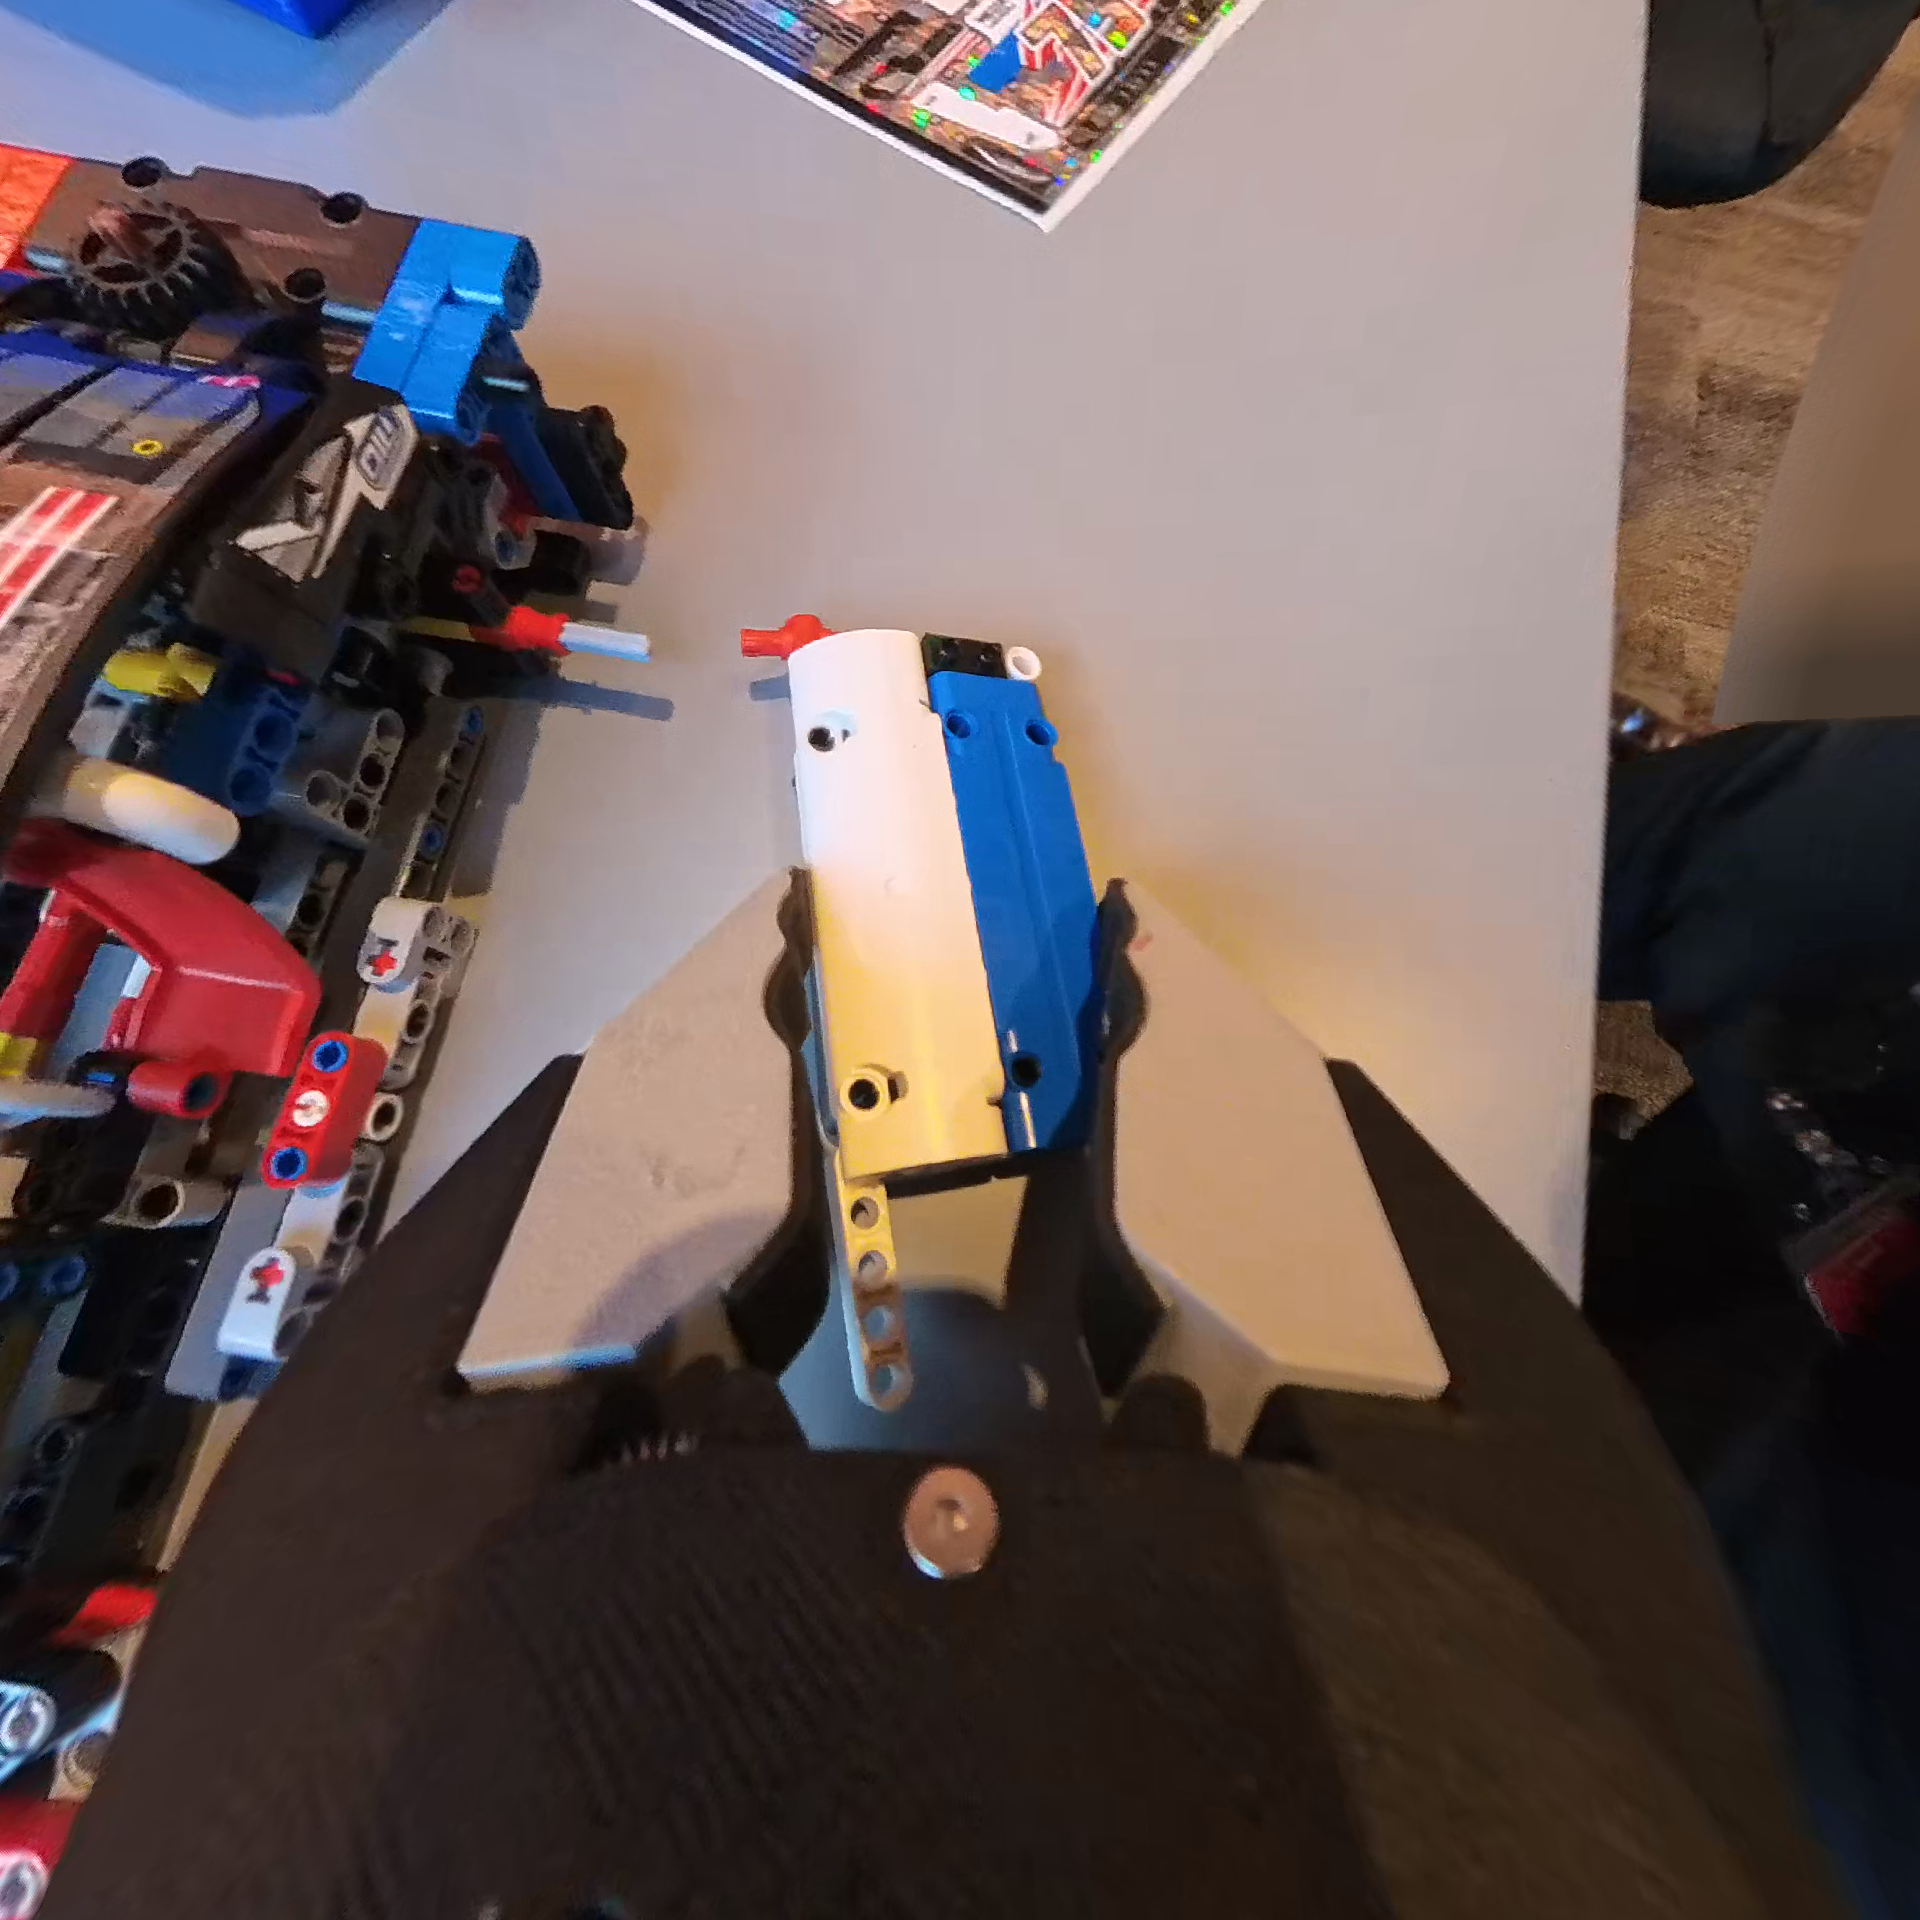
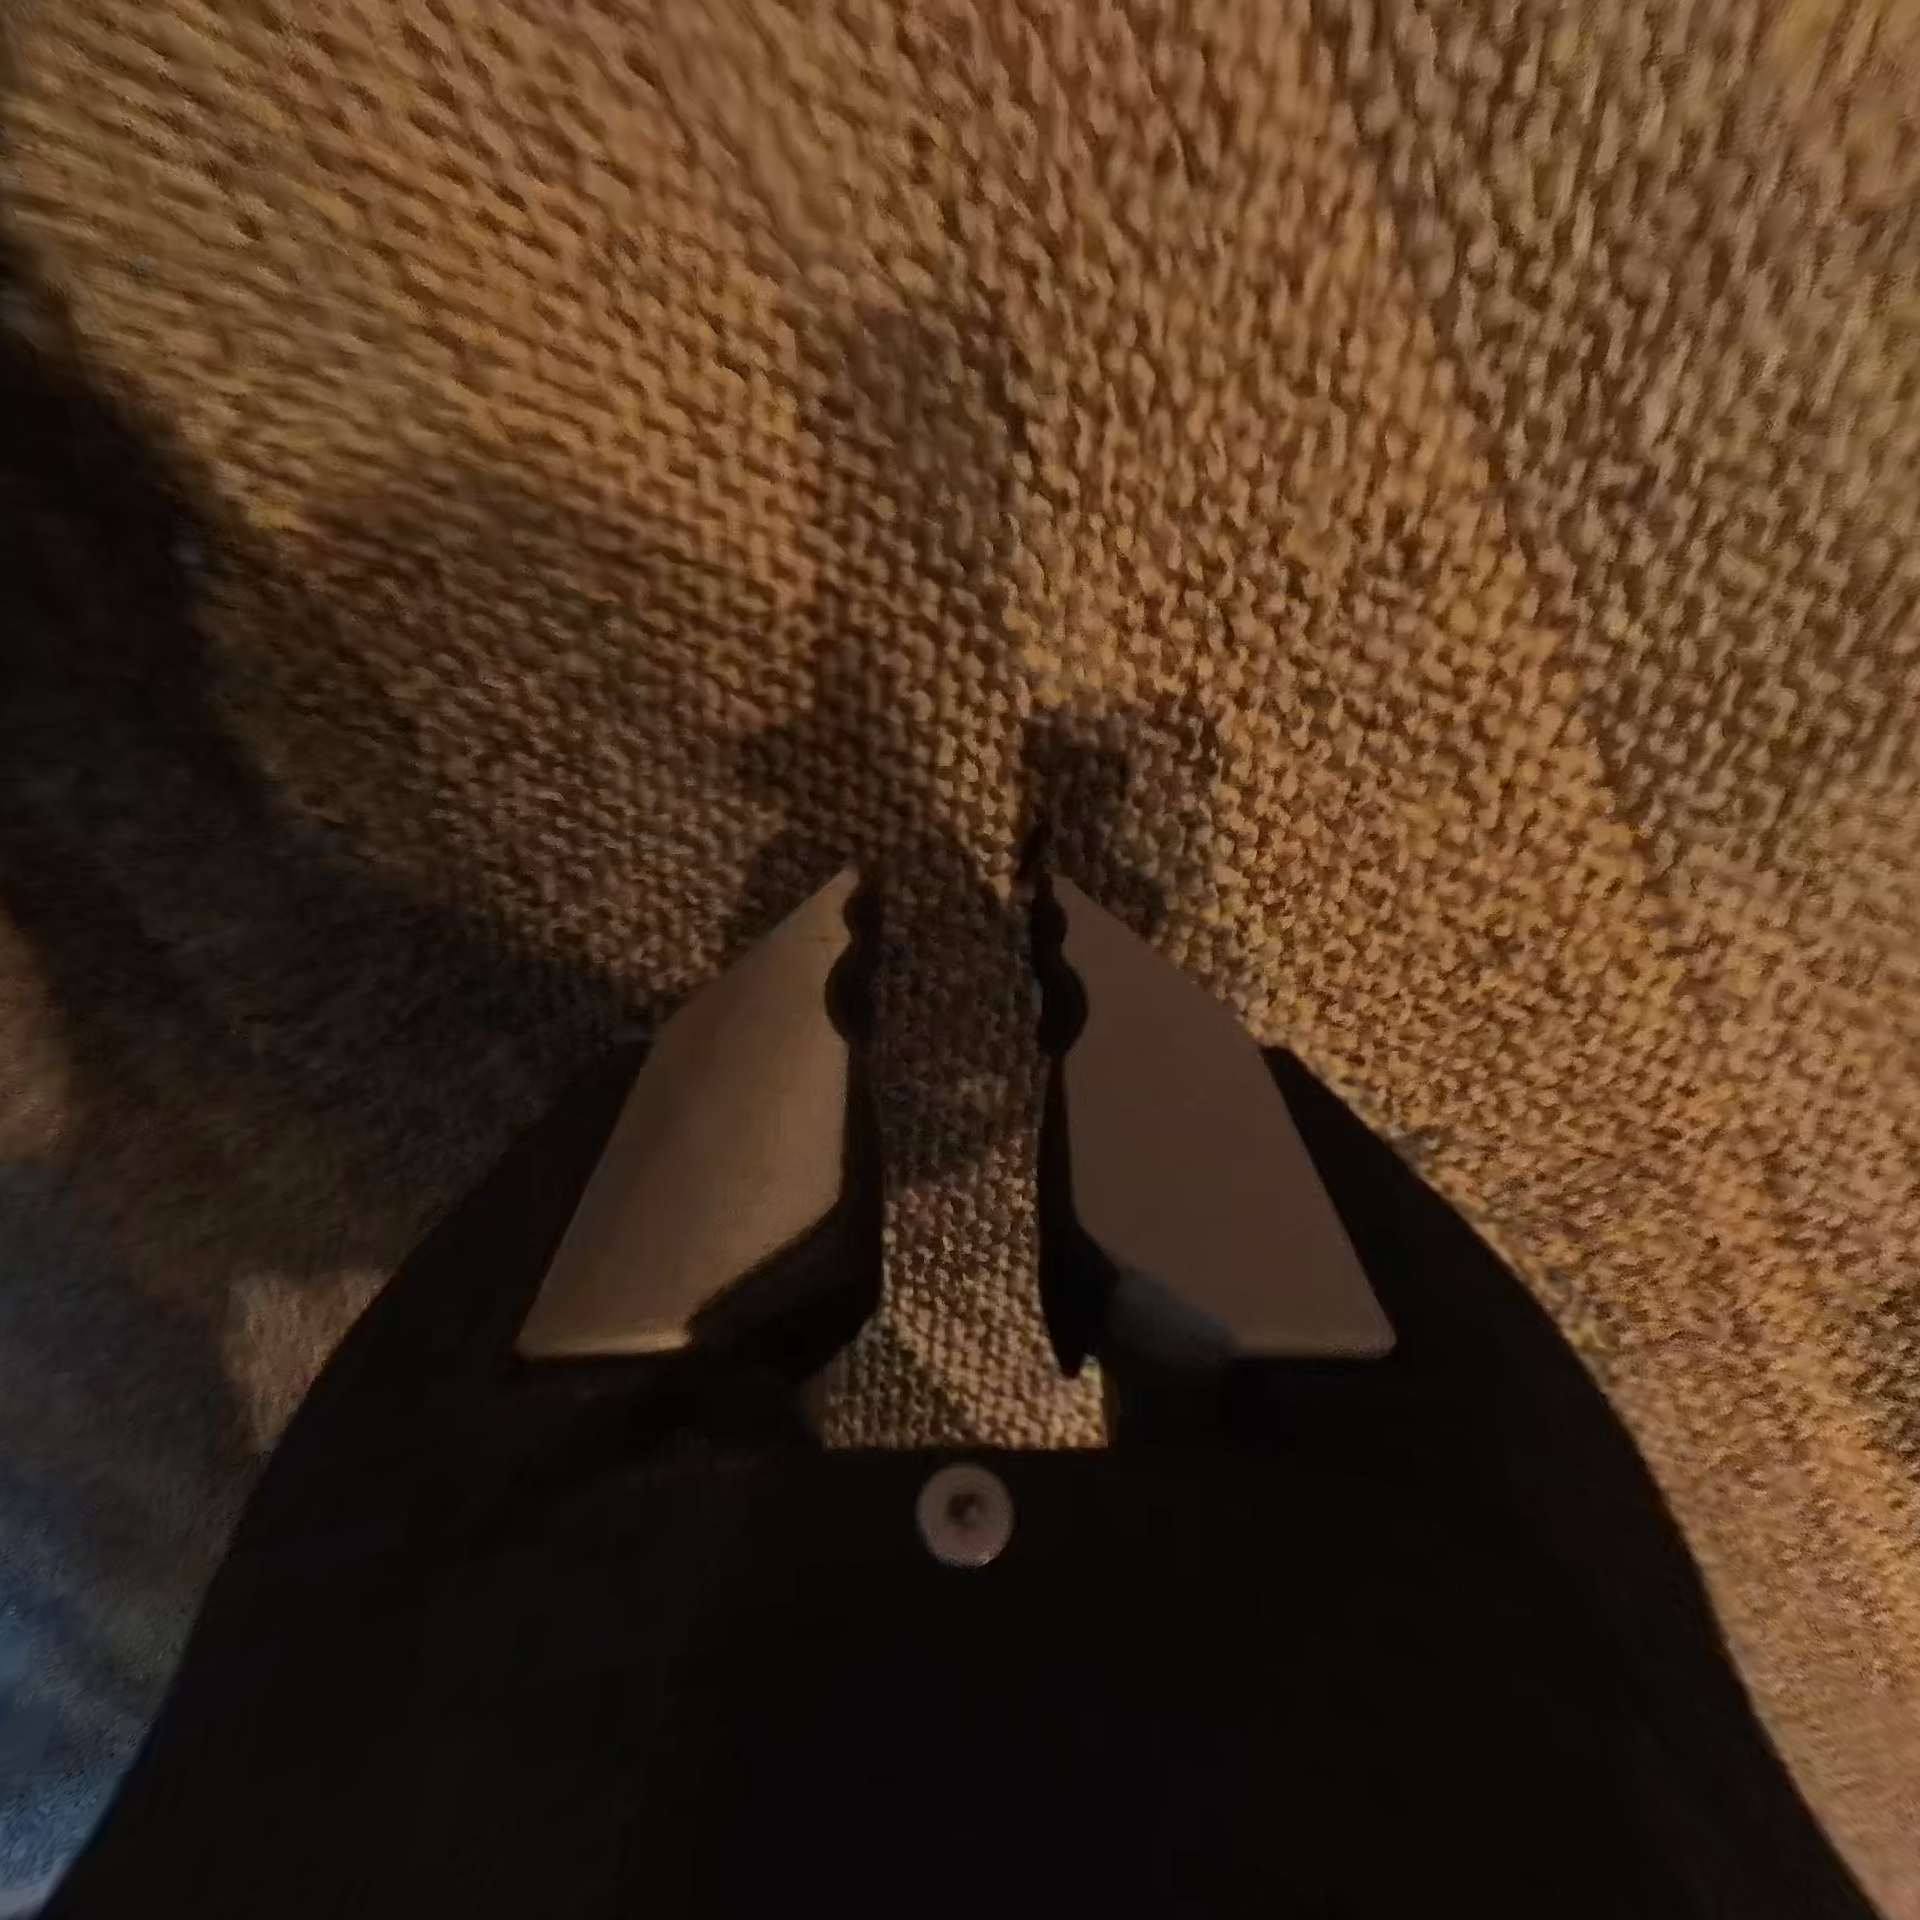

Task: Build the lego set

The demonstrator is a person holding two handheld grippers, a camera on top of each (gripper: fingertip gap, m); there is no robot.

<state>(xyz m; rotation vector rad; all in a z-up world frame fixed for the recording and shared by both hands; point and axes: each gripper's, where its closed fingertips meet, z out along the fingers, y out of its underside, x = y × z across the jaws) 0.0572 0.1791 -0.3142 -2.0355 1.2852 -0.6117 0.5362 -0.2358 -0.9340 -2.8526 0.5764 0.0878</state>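
Left wrist view: the left gripper (image 1: 951, 935) is clamped on a white-and-blue lego subassembly (image 1: 935, 894), one finger against the white panel, the other against the blue panel. A red pin (image 1: 784, 634) projects from its far end, and a perforated white beam (image 1: 878, 1288) trails back between the fingers. The piece is above a white table (image 1: 1247, 520). To the left lies the large, partly built lego model (image 1: 239, 727), apart from the held piece. A printed instruction booklet (image 1: 987, 83) lies at the table's far edge.

Right wrist view: the right gripper (image 2: 951, 914) faces tan carpet (image 2: 1039, 416), fingers parted by a narrow gap, with nothing between them.
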